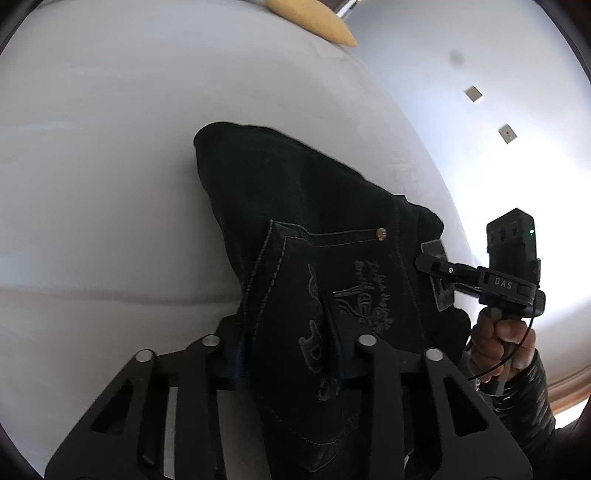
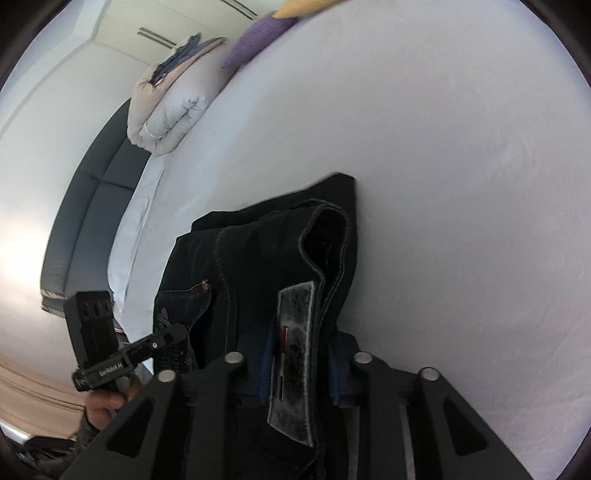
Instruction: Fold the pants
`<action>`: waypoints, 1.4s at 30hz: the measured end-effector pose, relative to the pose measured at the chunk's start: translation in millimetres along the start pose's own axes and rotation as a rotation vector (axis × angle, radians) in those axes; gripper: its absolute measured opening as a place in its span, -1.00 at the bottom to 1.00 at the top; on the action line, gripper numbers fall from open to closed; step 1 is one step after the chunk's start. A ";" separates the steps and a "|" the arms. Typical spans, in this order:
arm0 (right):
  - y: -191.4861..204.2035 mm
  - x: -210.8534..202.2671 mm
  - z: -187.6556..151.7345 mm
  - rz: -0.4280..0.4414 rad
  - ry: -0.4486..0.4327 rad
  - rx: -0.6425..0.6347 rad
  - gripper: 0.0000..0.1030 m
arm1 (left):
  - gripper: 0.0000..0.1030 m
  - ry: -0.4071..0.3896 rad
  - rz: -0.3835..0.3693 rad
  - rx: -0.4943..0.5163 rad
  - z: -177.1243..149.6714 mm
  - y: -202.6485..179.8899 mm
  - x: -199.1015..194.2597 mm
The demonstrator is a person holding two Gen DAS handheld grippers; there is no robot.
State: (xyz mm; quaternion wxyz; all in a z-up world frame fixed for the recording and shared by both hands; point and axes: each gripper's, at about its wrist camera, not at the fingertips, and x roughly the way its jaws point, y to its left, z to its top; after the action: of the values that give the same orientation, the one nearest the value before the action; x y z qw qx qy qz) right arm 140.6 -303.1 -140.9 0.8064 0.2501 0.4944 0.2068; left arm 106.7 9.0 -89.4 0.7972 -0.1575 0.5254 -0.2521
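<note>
Dark black jeans lie folded on a white bed sheet. In the left wrist view my left gripper is shut on the pants at the embroidered back pocket. My right gripper shows at the right, shut on the waistband by the grey patch. In the right wrist view my right gripper clamps the waistband with the grey leather patch, and the pants hang down to the sheet. My left gripper shows at the lower left, gripping the pocket edge.
A folded white duvet, a purple pillow and a yellow pillow sit at the far side of the bed. A dark headboard runs along the left. A wall lies beyond the bed edge.
</note>
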 end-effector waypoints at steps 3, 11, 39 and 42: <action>14.6 -18.4 5.6 0.035 -0.050 -0.033 -0.62 | -0.48 -0.030 -0.005 0.042 13.8 -13.3 -14.3; 13.9 -48.4 77.8 0.033 -0.149 -0.056 -0.62 | -0.48 -0.106 -0.018 0.159 104.2 -39.3 -17.3; 12.3 -89.9 50.2 -0.316 -0.502 -0.069 0.59 | 1.00 -0.656 0.410 0.481 31.7 -77.7 -82.0; 63.6 -123.7 12.5 -0.405 -0.655 -0.190 1.00 | 1.00 -0.853 0.500 0.534 -5.7 -111.1 -133.0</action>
State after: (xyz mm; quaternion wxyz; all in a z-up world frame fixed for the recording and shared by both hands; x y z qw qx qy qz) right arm 93.7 -327.3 -11.6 0.9654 0.1244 0.2291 -0.0020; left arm 32.5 -7.0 66.5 0.9868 0.0911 0.0958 -0.0936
